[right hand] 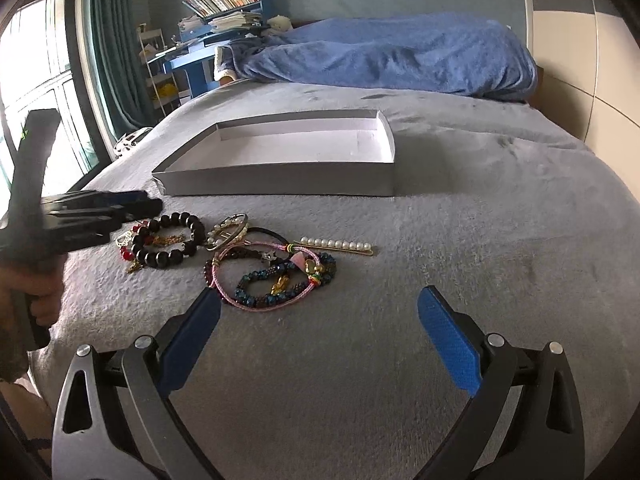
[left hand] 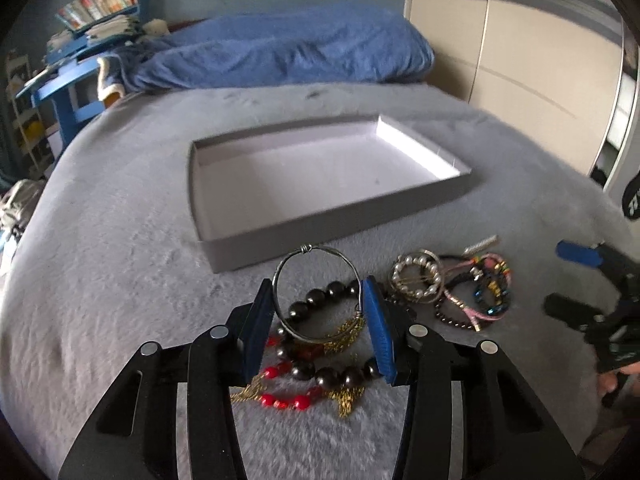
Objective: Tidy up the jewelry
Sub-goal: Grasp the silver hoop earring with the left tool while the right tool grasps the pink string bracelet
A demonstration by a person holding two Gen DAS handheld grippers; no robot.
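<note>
A thin silver bangle [left hand: 316, 254] stands tilted up between the blue pads of my left gripper [left hand: 318, 282], touching both, so the gripper is shut on it. Under it lie a black bead bracelet [left hand: 332, 374] and a red bead chain with gold links [left hand: 280, 400]. Right of these lie a pearl bracelet [left hand: 418, 280], pink cord and blue bead bracelets [right hand: 280, 280] and a pearl hair clip [right hand: 336, 245]. Beyond the pile sits an open grey box [left hand: 320, 236] with a white, bare floor. My right gripper [right hand: 320, 294] hovers open over bare bedcover, near the pink cord bracelet.
Everything rests on a grey plush bedcover [right hand: 480, 240]. A blue blanket [right hand: 400, 56] is bunched at the far end. A wardrobe [left hand: 520, 40] stands to the right, and a blue desk with books [right hand: 208, 24] and a window [right hand: 36, 60] to the left.
</note>
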